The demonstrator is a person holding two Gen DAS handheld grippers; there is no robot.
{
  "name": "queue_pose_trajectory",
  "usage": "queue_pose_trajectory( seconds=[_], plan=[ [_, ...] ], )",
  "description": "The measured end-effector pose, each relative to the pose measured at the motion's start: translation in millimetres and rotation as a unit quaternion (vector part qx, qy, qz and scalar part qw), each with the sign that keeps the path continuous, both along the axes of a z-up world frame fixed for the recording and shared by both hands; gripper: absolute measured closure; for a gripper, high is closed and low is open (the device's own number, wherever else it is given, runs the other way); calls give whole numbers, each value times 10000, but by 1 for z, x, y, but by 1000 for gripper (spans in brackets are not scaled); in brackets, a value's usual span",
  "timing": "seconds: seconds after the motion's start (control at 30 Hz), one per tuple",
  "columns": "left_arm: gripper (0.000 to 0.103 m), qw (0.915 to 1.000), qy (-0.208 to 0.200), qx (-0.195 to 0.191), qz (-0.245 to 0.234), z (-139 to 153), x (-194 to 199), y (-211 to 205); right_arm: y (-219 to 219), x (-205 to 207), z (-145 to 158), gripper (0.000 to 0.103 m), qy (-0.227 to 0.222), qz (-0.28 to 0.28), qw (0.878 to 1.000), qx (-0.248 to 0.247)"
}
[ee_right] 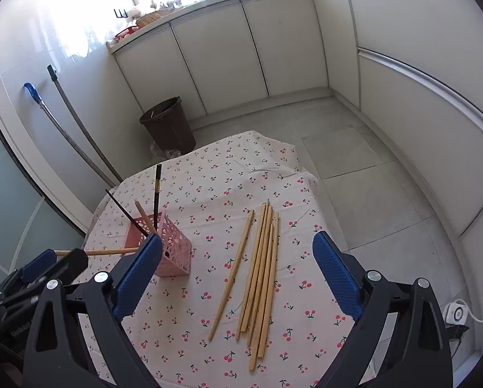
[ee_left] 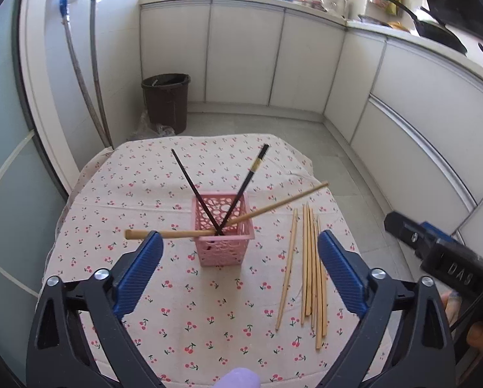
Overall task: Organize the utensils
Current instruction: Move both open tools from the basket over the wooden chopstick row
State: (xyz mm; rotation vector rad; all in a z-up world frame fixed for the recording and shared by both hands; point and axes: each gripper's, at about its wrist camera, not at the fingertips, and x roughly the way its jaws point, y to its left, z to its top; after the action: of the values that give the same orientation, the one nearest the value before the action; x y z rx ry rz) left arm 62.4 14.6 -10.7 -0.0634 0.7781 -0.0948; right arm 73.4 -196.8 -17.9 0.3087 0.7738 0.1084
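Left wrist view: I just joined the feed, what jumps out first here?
A pink basket stands mid-table on the cherry-print cloth, with two dark chopsticks and two wooden ones splayed out of it. To its right a loose bundle of wooden chopsticks lies flat on the cloth. The left gripper has its jaws wide apart, holding nothing.

Table under cherry-print cloth (ee_right: 228,168); on cloth: pink basket (ee_left: 223,242), loose bamboo chopsticks (ee_right: 261,268) beside it.

Two downward wrist views, shared tablecloth (ee_left: 183,307)
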Motion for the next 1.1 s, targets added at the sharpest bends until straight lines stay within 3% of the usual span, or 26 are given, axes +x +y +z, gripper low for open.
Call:
queue_pose_trajectory(
  seconds=[0.13,0.23,0.43,0.57,0.77,1.07,1.1],
  plan=[
    [7,9974,373,400,-465,-23,-1,-17,-12,4,-6,7,269,-154,9994,137],
    [7,9899,877,691,-875,-55,-1,-30,-25,7,-12,7,476,-263,9975,442],
    [7,9696,1949,633,-1340,-135,5,-41,-49,14,-22,7,845,-428,9899,1053],
    [10,9662,2012,706,-1446,-168,11,-45,-60,17,-30,7,1084,-445,9828,1426],
    [29,9707,1754,565,-1540,-182,19,-49,-64,19,-38,7,1261,-512,9790,1521],
    [79,9668,1518,905,-1845,-174,11,-74,-65,25,-57,7,1599,-595,9727,1574],
    [91,9661,1501,956,-1873,-173,10,-75,-65,26,-59,7,1632,-603,9720,1579]
  ],
)
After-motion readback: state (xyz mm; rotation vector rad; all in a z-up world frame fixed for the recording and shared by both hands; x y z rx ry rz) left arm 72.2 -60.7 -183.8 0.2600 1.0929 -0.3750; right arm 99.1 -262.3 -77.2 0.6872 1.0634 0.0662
